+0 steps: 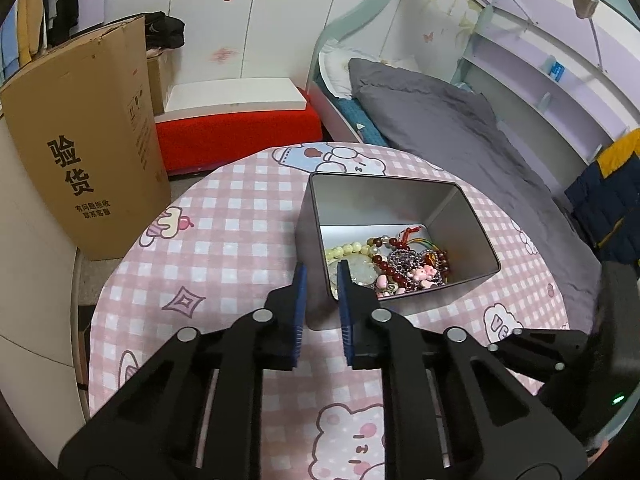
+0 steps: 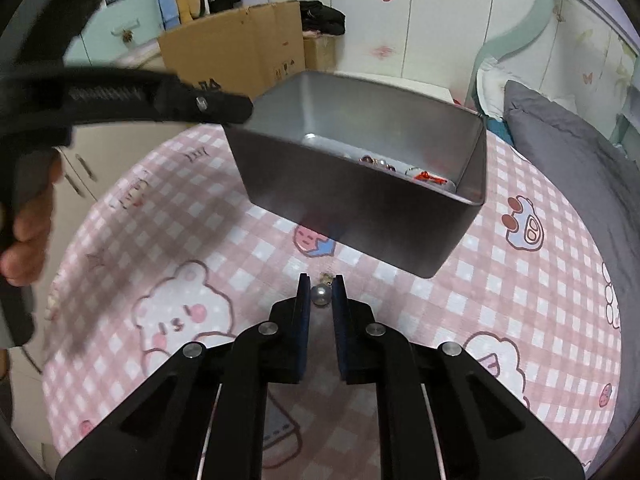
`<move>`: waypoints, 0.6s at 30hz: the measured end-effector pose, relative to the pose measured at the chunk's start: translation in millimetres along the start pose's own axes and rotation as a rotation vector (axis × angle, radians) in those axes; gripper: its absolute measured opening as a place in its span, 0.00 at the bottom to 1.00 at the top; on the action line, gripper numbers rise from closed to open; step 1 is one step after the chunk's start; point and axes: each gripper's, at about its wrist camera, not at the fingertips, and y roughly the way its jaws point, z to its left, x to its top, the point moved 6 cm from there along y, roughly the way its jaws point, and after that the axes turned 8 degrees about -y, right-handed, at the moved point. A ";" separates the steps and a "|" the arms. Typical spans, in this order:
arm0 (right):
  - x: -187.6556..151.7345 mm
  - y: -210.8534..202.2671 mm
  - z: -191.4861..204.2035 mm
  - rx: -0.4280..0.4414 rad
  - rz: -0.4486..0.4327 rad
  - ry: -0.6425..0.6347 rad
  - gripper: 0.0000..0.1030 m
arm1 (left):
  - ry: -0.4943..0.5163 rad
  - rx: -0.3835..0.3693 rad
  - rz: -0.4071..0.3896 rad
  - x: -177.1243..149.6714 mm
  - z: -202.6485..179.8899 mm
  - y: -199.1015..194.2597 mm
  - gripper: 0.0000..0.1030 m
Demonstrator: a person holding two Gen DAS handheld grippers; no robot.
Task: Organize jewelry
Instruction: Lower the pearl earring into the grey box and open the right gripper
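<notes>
A bedroom, pink checked table (image 2: 520,300). My left tongs (image 1: 322,272) pinch the tin's (image 1: 472,220) near wall, tilting it. My right tongs (image 2: 321,285) straddle a pearl (image 2: 320,294), not yet clamped; I should close gently so it doesn't roll.

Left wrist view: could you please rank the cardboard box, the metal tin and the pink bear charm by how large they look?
1. Cardboard box, largest.
2. Metal tin, though it sits nearer the camera, so the true gap is unsure.
3. Pink bear charm, clearly smallest, lying inside the tin.
</notes>
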 end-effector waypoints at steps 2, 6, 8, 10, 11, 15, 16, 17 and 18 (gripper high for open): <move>3.7 -10.2 -2.0 0.019 -0.024 0.009 0.09 | 0.002 -0.002 0.004 0.0 -1.3 0.2 0.12; 17.3 -33.2 -10.5 0.045 -0.092 0.038 0.09 | 0.008 -0.002 0.005 -0.1 -2.6 0.3 0.10; 25.5 -43.4 -17.0 0.047 -0.129 0.060 0.09 | 0.012 -0.001 0.006 0.1 -3.0 0.3 0.08; 32.2 -50.0 -22.7 0.042 -0.156 0.080 0.09 | 0.014 -0.001 0.006 0.2 -3.6 0.7 0.08; 35.6 -51.8 -26.8 0.043 -0.167 0.095 0.09 | 0.017 0.000 0.006 0.2 -3.8 0.8 0.08; 45.6 -51.2 -40.4 0.047 -0.191 0.150 0.09 | 0.028 0.003 0.004 -0.1 -4.5 1.6 0.08; 46.7 -50.0 -43.2 0.050 -0.193 0.164 0.09 | 0.029 0.003 0.004 -0.1 -4.5 1.7 0.08; 48.2 -47.2 -47.1 0.051 -0.191 0.181 0.09 | 0.029 0.003 0.004 -0.1 -4.3 1.7 0.08; 48.7 -43.8 -51.1 0.051 -0.183 0.196 0.09 | 0.029 0.003 0.004 -0.1 -4.5 1.6 0.08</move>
